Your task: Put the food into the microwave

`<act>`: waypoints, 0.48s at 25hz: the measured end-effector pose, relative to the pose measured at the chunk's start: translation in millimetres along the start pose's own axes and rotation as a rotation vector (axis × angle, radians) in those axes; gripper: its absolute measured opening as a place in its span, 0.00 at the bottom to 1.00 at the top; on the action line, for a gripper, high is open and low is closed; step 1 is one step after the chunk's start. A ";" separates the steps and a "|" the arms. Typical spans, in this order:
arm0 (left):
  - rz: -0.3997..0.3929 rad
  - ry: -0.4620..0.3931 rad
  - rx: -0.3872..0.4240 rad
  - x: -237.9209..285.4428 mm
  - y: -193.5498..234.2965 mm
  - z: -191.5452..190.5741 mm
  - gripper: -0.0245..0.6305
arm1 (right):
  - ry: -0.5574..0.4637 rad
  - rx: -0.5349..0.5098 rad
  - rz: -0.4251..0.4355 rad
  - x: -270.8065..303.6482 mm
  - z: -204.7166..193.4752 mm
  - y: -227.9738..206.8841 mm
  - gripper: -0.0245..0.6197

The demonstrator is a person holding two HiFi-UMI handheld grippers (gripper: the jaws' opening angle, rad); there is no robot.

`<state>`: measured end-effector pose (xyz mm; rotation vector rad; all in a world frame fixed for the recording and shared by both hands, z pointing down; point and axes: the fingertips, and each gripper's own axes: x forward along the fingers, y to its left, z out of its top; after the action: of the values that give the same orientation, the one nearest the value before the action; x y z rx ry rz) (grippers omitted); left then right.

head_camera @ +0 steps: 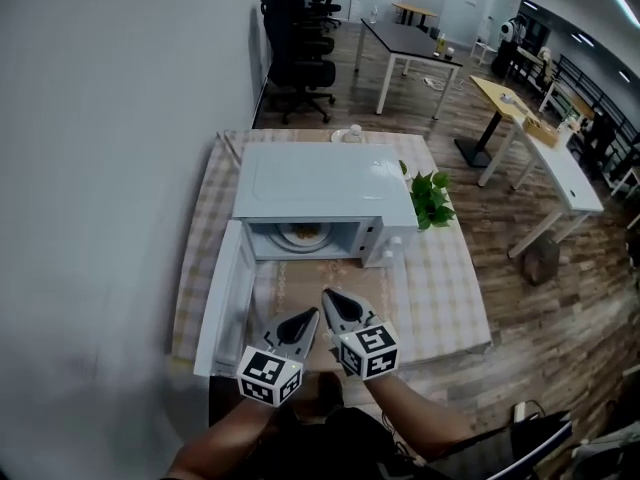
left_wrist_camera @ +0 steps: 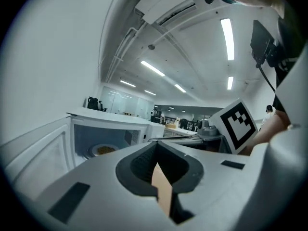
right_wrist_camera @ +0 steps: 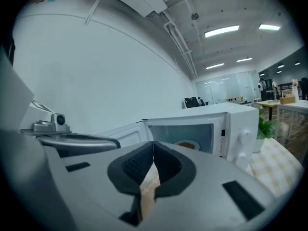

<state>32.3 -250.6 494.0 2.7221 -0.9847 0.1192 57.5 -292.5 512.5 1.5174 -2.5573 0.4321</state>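
Fingers are pressed together and empty on both the left gripper and the right gripper, at lower centre. Beyond them, the food sits on a plate inside the microwave, whose door is open to the left, on the checked surface.

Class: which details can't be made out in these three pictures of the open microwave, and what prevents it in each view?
- Food on the plate: too small in all views to identify.
- Microwave knob markings: too small in every view.
- White item behind the microwave: lower part hidden by its top, head view.
- Table front edge: partly covered by left gripper and right gripper, head view.
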 end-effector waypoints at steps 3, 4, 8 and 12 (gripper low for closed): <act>-0.011 -0.030 0.079 -25.1 -16.4 12.4 0.05 | -0.033 -0.026 -0.046 -25.1 9.2 13.2 0.05; -0.010 -0.042 0.114 -35.3 -21.1 18.3 0.05 | -0.045 -0.031 -0.058 -32.1 12.8 19.2 0.05; -0.022 -0.098 0.150 -71.7 -32.6 33.6 0.05 | -0.086 -0.022 -0.056 -55.4 22.9 50.9 0.05; -0.051 -0.125 0.167 -86.7 -37.6 34.8 0.05 | -0.114 -0.019 -0.075 -78.0 27.9 65.0 0.05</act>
<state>-10.5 -177.8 439.2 2.9356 -0.9782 0.0228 39.1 -206.6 454.3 1.6707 -2.5697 0.3206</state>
